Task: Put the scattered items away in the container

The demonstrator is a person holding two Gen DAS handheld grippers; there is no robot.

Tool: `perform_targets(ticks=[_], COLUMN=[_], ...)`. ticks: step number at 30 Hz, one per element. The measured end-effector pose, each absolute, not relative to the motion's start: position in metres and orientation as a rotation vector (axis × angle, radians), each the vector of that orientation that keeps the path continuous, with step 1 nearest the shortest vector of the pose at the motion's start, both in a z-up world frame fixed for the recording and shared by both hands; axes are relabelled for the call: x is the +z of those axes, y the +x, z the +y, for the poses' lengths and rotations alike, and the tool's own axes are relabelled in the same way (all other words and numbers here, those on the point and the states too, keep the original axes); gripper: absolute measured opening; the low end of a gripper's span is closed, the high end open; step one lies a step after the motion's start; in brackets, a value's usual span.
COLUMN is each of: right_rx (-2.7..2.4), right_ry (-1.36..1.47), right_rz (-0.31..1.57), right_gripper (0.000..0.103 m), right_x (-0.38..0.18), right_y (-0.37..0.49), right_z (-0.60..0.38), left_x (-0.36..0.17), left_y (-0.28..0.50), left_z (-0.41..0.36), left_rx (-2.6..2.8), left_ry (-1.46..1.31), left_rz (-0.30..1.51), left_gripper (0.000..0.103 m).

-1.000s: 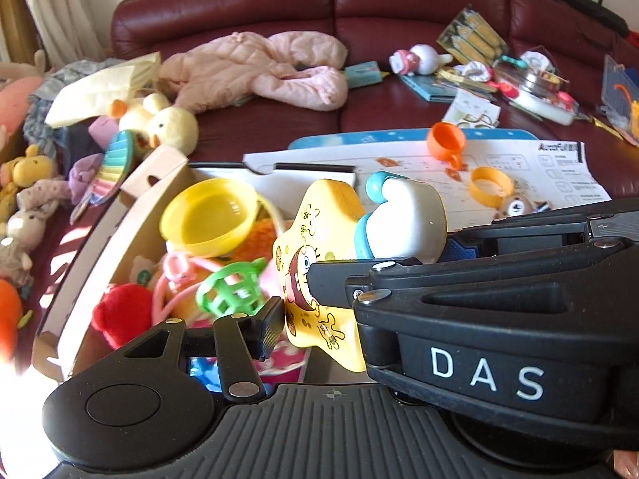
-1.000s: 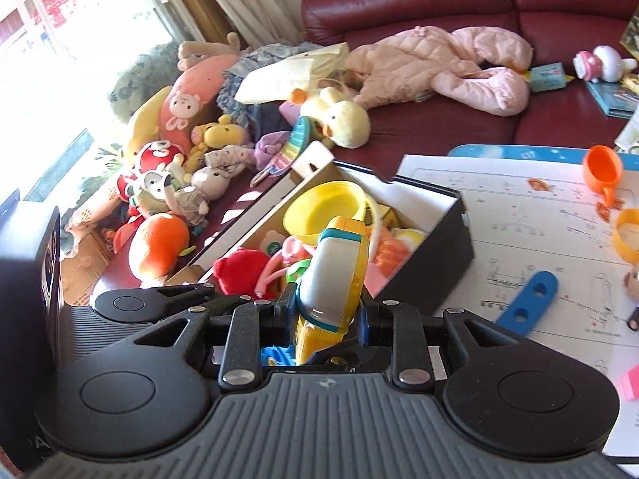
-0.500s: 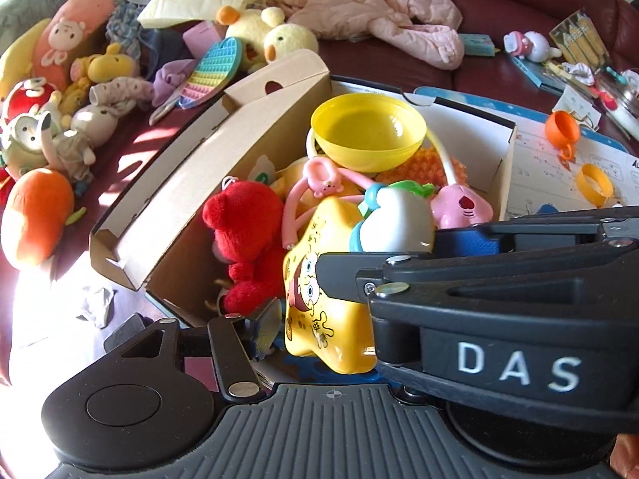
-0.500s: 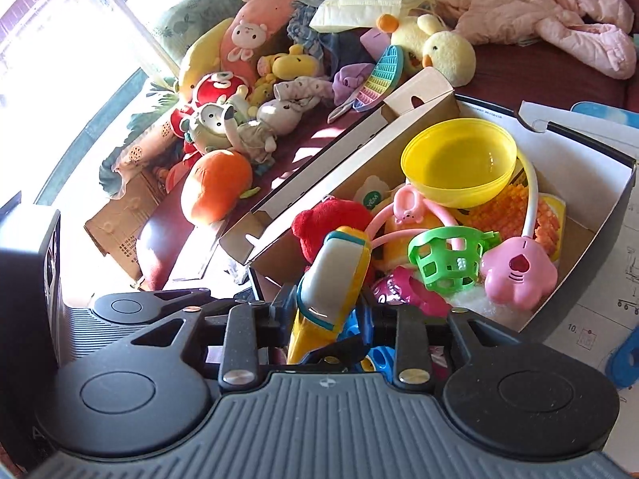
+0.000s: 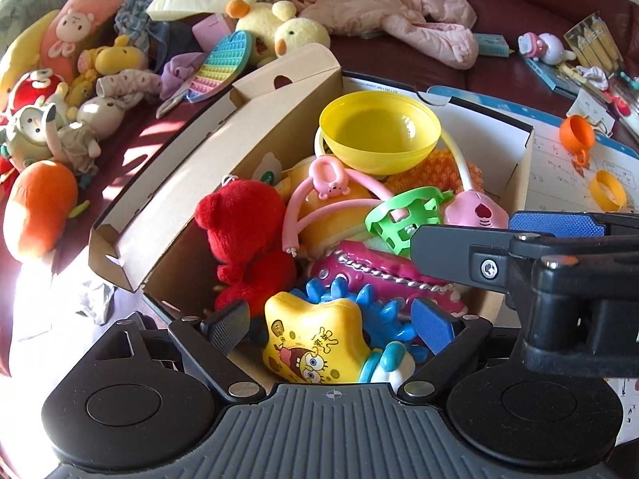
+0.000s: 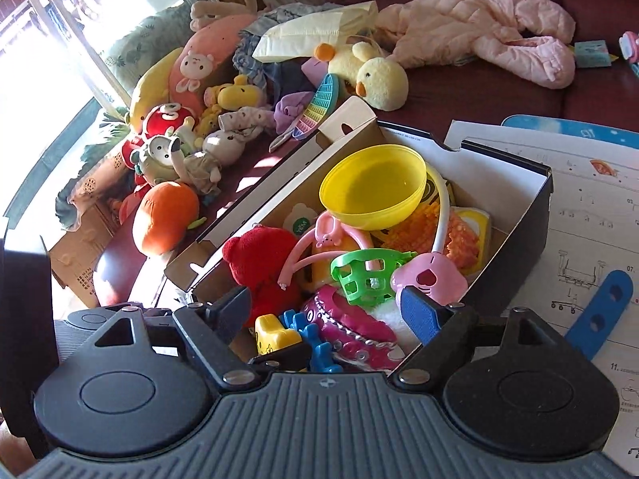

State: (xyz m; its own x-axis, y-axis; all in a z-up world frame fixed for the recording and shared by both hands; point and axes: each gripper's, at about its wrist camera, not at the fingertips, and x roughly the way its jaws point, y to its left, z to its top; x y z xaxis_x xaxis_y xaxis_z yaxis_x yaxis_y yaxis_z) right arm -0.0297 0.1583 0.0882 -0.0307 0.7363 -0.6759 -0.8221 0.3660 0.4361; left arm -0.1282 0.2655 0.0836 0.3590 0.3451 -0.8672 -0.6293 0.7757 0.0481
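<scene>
Left wrist view: the left gripper [image 5: 333, 325] stands with its jaws spread wide and nothing clamped between them, poised over the near end of the cardboard box [image 5: 255, 127]. The yellow star toy [image 5: 315, 345], printed with a cartoon face, lies loose inside the box at that near end, between the two fingers but touching neither that can be seen; a blue and white part sits at its lower right. Behind it in the box are a blue spiky toy [image 5: 371, 311], a magenta shoe [image 5: 375, 279], a red plush [image 5: 247, 239], a green lattice ball [image 5: 407, 219] and a yellow bowl [image 5: 379, 131] on top of the pile. The right gripper [image 5: 519, 255] crosses the right of this view, just above the box. An orange cup [image 5: 577, 133] and a yellow ring [image 5: 609, 189] remain out on the paper sheet to the right. Right wrist view: the right gripper [image 6: 329, 311] is likewise wide apart and holding nothing, over the same near end of the box [image 6: 515, 235]. Only a corner of the star toy [image 6: 275, 335] shows, low in the box beside the blue spiky toy [image 6: 313, 339]. A blue strip [image 6: 599, 315] lies on the paper outside the box.
</scene>
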Motion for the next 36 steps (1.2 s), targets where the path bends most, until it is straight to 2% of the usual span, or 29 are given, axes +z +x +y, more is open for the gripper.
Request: perform_targets(ticks=[20, 26, 34, 36], right_rx=[1.187, 1.153, 1.137, 1.139], right_ry=[-0.238, -0.351, -0.458, -0.456], right_rz=[0.962, 0.923, 0.871, 0.879], right_gripper=[0.092, 0.098, 0.101, 0.101], right_x=[0.094, 0.096, 0.101, 0.101], right_y=[-0.038, -0.043, -0.047, -0.045], right_z=[0.159, 0.163, 0.166, 0.168], left_x=[0.081, 0.087, 0.101, 0.105], left_y=[-0.132, -0.138, -0.148, -0.149], left_z=[0.262, 0.266, 0.275, 0.275], left_rx=[0.571, 0.535, 0.536, 0.54], left_ry=[-0.284, -0.207, -0.081, -0.049], left_rz=[1.015, 0.975, 0.965, 0.953], left_gripper=[0.097, 0.103, 0.103, 0.1])
